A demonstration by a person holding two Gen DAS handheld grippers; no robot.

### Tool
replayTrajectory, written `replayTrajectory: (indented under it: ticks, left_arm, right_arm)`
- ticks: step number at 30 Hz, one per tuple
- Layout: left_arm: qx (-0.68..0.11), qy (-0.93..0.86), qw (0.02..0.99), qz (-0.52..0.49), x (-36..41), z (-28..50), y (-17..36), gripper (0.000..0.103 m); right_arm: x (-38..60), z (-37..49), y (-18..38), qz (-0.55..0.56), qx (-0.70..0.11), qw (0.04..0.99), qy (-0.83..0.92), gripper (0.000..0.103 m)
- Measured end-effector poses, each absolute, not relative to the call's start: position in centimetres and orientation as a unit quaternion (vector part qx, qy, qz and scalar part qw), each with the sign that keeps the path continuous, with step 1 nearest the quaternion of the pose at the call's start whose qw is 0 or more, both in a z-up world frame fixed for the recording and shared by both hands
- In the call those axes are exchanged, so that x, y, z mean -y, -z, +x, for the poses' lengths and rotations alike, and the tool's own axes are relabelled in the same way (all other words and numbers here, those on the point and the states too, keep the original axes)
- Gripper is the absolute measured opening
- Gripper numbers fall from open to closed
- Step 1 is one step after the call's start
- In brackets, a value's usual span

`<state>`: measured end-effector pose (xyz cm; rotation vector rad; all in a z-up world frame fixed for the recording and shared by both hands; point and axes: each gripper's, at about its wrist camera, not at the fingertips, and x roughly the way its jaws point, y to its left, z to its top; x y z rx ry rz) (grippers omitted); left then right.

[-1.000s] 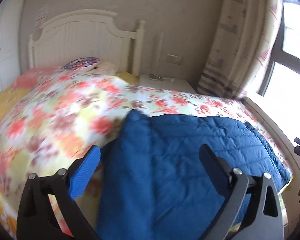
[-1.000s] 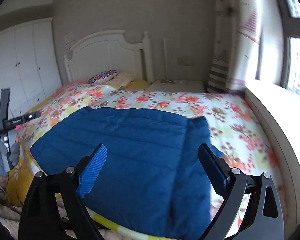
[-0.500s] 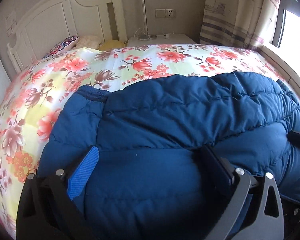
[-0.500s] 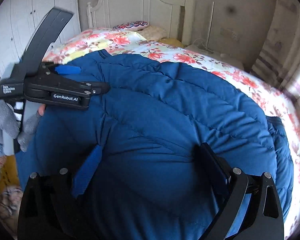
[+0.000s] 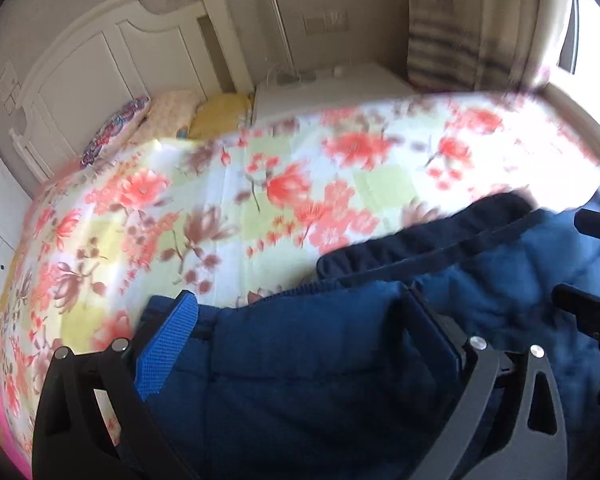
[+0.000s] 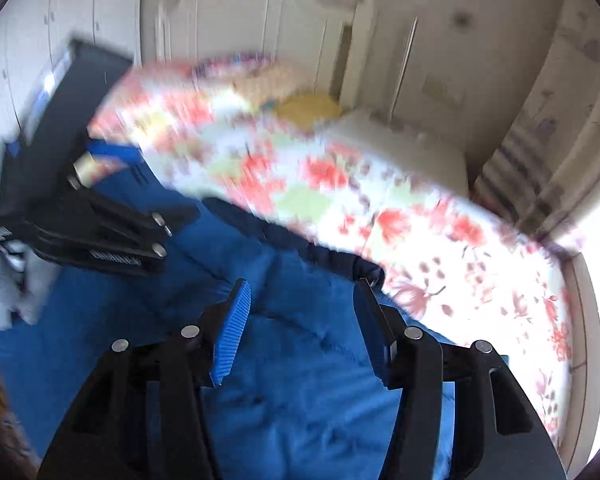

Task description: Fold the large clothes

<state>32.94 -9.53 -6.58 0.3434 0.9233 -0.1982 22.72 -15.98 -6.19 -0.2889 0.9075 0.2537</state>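
Note:
A blue padded jacket (image 5: 320,360) lies on the floral bedspread (image 5: 240,208) at the near side of the bed; it also shows in the right wrist view (image 6: 292,380). Its dark navy hem (image 5: 412,240) faces the headboard. My left gripper (image 5: 300,320) is open, its fingers straddling the jacket's near edge. My right gripper (image 6: 300,308) is partly closed around a fold of jacket near the hem (image 6: 340,260), jaws still apart. The left gripper's body (image 6: 100,236) shows at left in the right wrist view. Both views are blurred.
A white headboard (image 5: 112,60) and pillows (image 5: 172,116) stand at the far end of the bed. A white nightstand (image 5: 328,88) sits beside it, with a striped curtain (image 5: 460,40) and bright window to the right. White wardrobe doors (image 6: 60,20) stand at left.
Both grippers have moved toward the headboard, over the jacket to its dark hem. The right gripper's jaws have narrowed. More bare bedspread shows ahead.

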Motion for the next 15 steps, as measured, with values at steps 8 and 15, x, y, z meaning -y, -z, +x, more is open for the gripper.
replayTrajectory:
  ticks: [8,15]
  left_arm:
    - [-0.464,0.119,0.871,0.109,8.1,34.0,8.3,0.101]
    - [-0.467,0.127,0.870,0.094,8.0,34.1,8.5,0.101]
  right_arm:
    - [18.2,23.4,4.9,-0.100,-0.419,0.896,-0.109,0.052]
    - [26.9,26.9,7.9,0.057,-0.462,0.883,-0.056,0.052]
